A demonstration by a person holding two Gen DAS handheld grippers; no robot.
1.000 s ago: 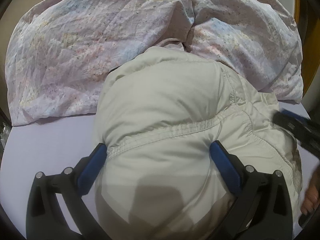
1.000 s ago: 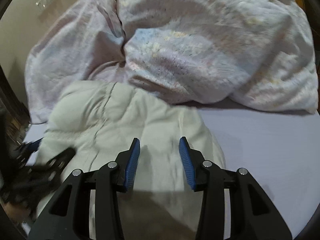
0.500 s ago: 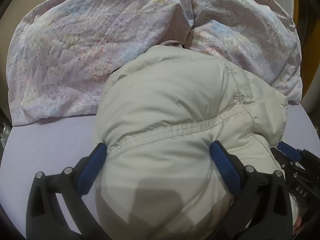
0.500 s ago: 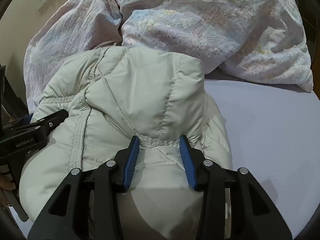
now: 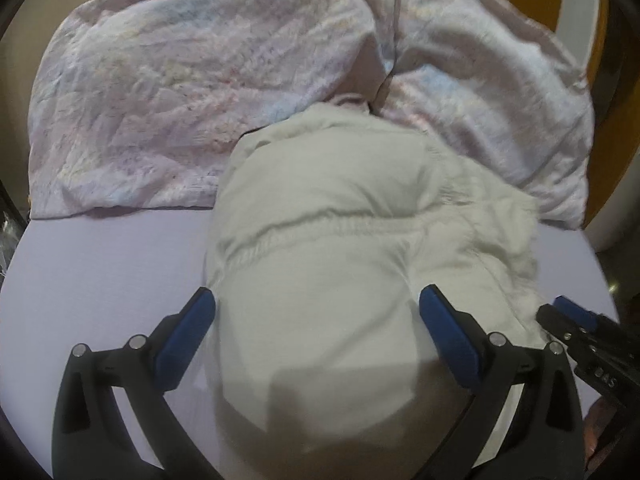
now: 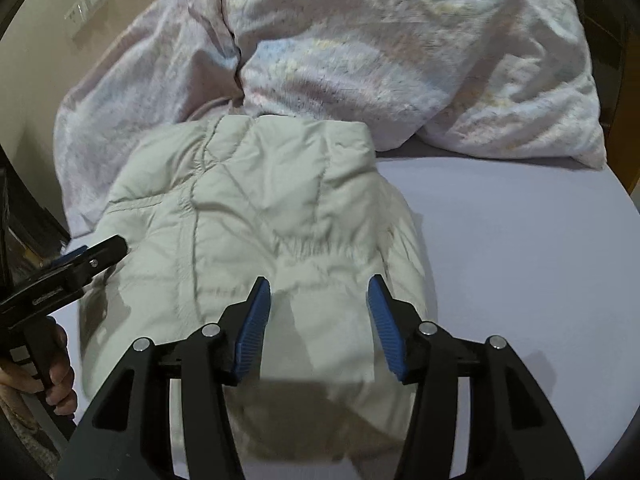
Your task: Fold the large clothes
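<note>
A cream puffer jacket point(image 5: 332, 248) point(image 6: 248, 208) lies bundled in folds on the lilac bed sheet point(image 5: 100, 272) point(image 6: 520, 260). My left gripper point(image 5: 316, 300) stands wide open over the jacket's near end, with the padded bulk between its blue pads and no squeeze visible. In the right wrist view it hovers at the jacket's left edge point(image 6: 96, 256). The right gripper point(image 6: 318, 284) is over the jacket's near right part and its jaws are opening. Fabric lies under and between the pads, which do not press on it. Its tip shows at the right of the left wrist view point(image 5: 568, 320).
A crumpled pastel duvet point(image 5: 200, 100) point(image 6: 400, 60) is heaped across the far side and touches the jacket's far end. Bare sheet lies left and right of the jacket. A hand point(image 6: 56, 380) holds the left gripper's handle. A wall switch point(image 6: 86, 8) is at upper left.
The right gripper brought a flap of the jacket over onto the bundle, then its jaws widened and the flap dropped flat. Both grippers drew back slightly; the left stayed wide open.
</note>
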